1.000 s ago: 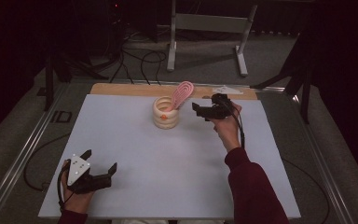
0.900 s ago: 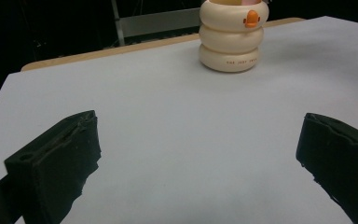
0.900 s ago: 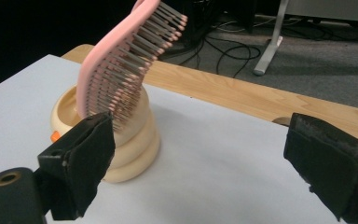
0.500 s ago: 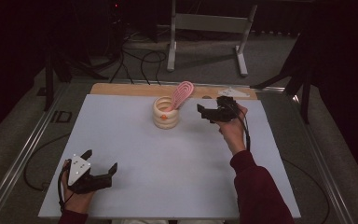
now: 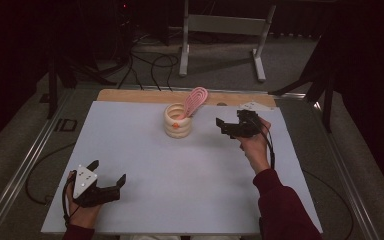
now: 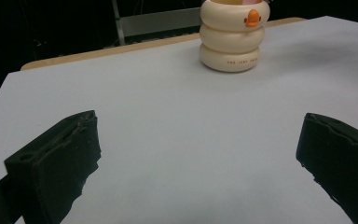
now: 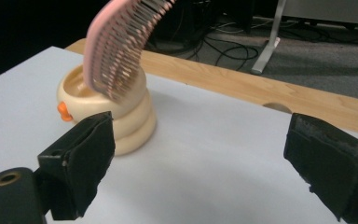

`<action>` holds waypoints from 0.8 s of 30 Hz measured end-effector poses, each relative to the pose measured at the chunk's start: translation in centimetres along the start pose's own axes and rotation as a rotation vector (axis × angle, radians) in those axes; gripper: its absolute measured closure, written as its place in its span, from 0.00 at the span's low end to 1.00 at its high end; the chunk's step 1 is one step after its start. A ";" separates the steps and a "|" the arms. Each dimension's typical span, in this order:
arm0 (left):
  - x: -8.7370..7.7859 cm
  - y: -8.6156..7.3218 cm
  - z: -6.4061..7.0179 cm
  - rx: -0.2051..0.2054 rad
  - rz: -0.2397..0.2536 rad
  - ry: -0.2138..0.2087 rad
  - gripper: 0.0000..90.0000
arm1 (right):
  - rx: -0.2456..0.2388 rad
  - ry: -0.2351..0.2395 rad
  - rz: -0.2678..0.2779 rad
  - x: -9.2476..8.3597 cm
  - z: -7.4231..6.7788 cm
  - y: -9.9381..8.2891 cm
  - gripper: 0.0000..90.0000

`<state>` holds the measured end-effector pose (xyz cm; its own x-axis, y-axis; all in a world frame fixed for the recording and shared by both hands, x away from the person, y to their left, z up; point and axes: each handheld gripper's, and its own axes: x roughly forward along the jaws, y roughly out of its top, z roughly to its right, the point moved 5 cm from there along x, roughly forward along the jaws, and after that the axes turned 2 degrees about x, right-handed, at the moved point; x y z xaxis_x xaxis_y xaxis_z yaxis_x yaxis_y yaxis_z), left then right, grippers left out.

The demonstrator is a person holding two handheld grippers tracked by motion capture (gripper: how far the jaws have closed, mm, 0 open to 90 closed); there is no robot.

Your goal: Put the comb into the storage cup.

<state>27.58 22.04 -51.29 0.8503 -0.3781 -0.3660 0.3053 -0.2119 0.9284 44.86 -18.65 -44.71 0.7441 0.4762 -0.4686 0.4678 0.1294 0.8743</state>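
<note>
- My right gripper (image 5: 228,126) sits just right of the cream holder (image 5: 178,121), jaws spread wide, pinching nothing, apart from the holder.
- In the right gripper view the holder (image 7: 121,116) is left of centre, behind the left jaw; the right gripper (image 7: 200,163) has bare table between its jaws.
- The pink hairbrush (image 5: 194,101) stands in the holder, head up, leaning away to the holder's right-rear; in the right gripper view the brush (image 7: 121,44) shows its bristles, slightly blurred.
- The holder is three stacked rings with an orange duck-bill knob (image 6: 251,18) on the top ring.
- There is small orange lettering on the holder's bottom ring (image 6: 237,61) in the left gripper view, too small for me to read.
- My left gripper (image 5: 105,177) is well apart from the holder, at the near-left of the white table (image 5: 130,145), jaws spread, nothing between them; it carries a grey three-cornered plate.
- The left gripper view looks toward the holder (image 6: 233,39) across bare table.
- A wooden strip (image 5: 140,96) runs just behind the holder along the table's far edge.
</note>
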 end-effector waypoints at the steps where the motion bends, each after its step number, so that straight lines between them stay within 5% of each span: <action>1: 0.0 0.0 0.0 0.001 -0.001 0.000 0.00 | -0.001 -0.002 -0.002 -0.2 0.1 -0.2 0.10; 9: 0.2 -0.1 0.0 0.000 -0.006 0.000 0.00 | -0.017 -0.003 -0.022 -1.1 0.3 -1.5 0.10; 24: 0.2 0.0 0.0 0.004 -0.005 0.006 0.00 | -0.143 -0.028 -0.037 -3.6 -0.9 -5.2 0.10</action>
<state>27.76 21.92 -51.39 0.8514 -0.3717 -0.3700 0.3078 -0.2171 0.9263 39.27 -20.25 -47.47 0.7414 0.4446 -0.5026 0.4239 0.2702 0.8644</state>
